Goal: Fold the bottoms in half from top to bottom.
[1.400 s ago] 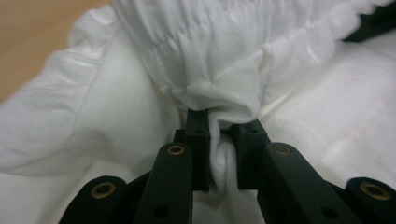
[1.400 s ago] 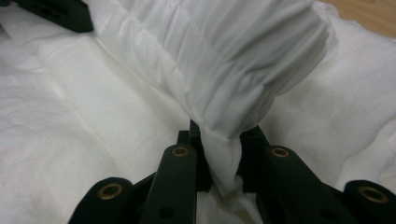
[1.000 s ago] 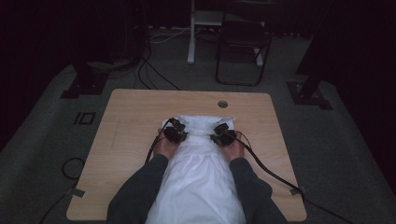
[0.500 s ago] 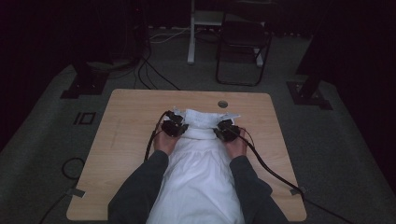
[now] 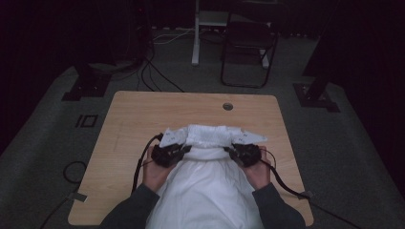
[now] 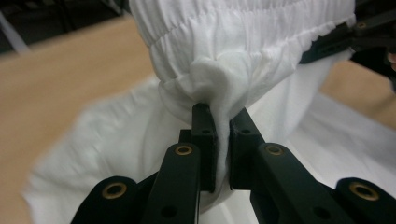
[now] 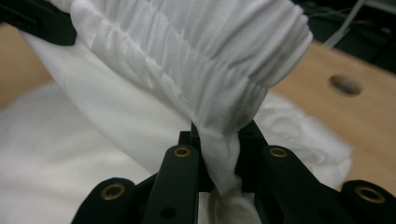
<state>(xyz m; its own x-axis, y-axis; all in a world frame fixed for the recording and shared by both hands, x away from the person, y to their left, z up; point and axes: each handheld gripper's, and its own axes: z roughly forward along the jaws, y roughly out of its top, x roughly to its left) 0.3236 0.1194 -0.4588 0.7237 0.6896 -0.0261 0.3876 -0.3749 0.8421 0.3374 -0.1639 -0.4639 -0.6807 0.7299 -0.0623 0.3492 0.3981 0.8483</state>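
Both grippers, left (image 5: 184,150) and right (image 5: 232,151), pinch the white garment's (image 5: 205,191) elastic edge; bare table (image 5: 143,109) toward 12 o'clock.

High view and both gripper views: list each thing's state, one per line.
White garment: gathered waistband end lifted, the rest draped toward the person.
Left hand-held gripper: shut on the waistband.
Right hand-held gripper: shut on the waistband.
Table: bears the garment.
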